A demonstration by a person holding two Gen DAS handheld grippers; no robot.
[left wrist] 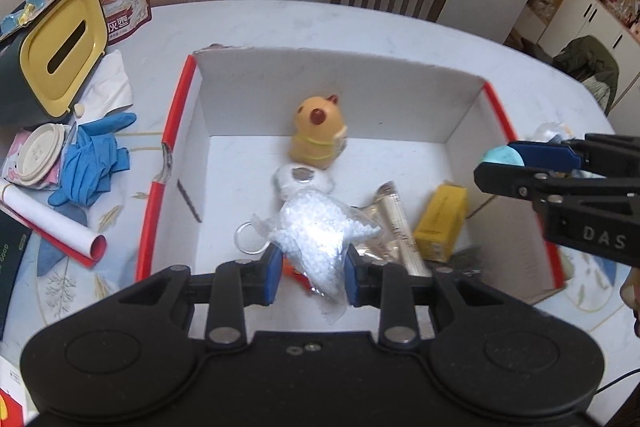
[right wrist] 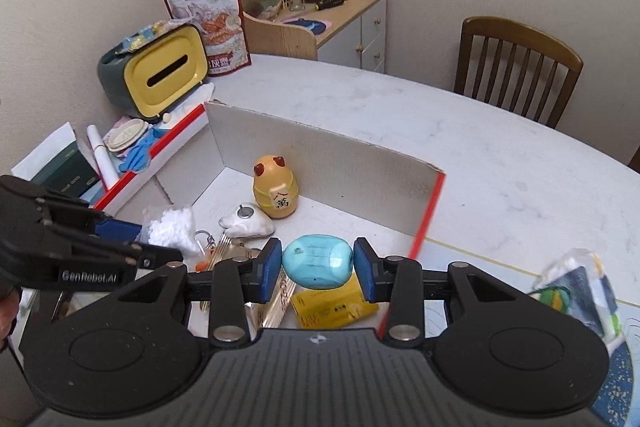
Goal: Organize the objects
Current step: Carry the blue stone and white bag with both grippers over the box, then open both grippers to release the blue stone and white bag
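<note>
Now the left gripper (left wrist: 310, 273) is clamped on a clear plastic bag of white beads (left wrist: 316, 235), held over the open white cardboard box with red edges (left wrist: 168, 131) on the white tabletop (right wrist: 500, 163). Beside it, the right gripper (right wrist: 318, 265) pinches a smooth turquoise egg-shaped toy (right wrist: 318, 261) above the box's near side. Inside the box stand a yellow round-bodied figurine (left wrist: 318, 133), a white plush lump (right wrist: 248, 223) and a yellow carton (left wrist: 440, 223).

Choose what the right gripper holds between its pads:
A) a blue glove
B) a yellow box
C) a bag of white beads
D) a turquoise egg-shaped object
D: in the right wrist view, the right gripper has its pads pressed on both sides of the turquoise egg-shaped object.
</note>
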